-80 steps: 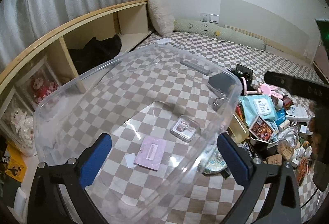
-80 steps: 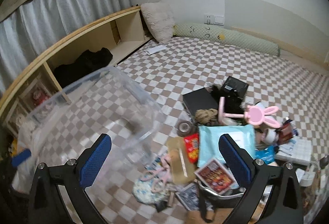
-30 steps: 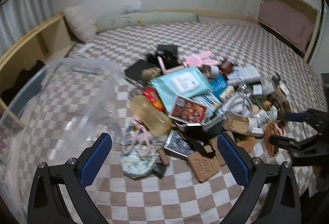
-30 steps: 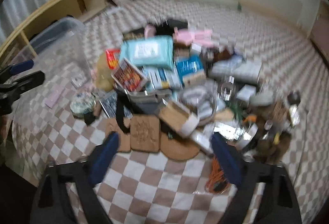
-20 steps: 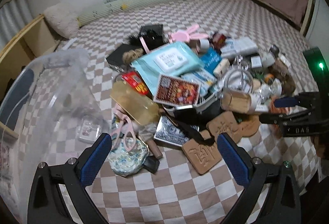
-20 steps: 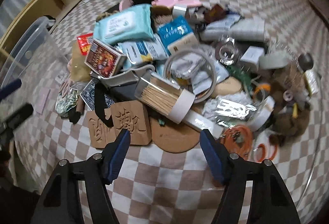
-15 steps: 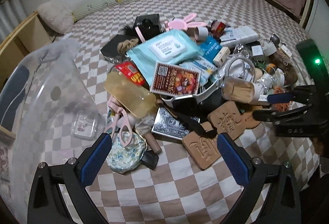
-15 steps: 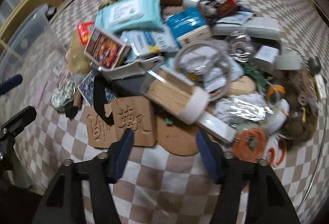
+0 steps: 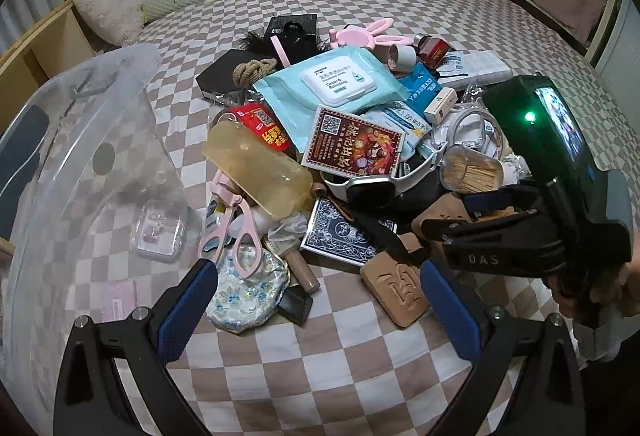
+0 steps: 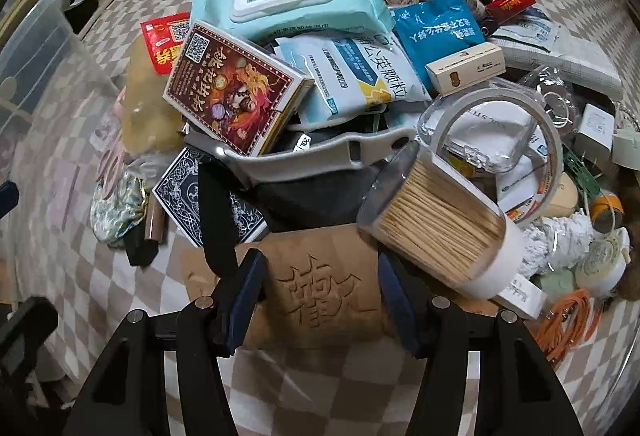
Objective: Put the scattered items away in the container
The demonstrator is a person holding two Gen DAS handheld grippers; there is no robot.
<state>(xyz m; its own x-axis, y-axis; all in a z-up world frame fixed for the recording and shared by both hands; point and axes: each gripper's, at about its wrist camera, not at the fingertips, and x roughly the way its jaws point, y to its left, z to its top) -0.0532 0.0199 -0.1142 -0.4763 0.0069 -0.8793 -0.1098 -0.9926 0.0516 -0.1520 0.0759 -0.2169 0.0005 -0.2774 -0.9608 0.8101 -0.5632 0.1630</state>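
Right gripper point(image 10: 320, 292) tipped steeply down at the near edge of the pile, jaws half spread around a carved cork tile point(image 10: 324, 300); pad contact unclear. Left gripper point(image 9: 318, 300) hovers wide open, empty. Clear container point(image 9: 72, 140) left of the pile.
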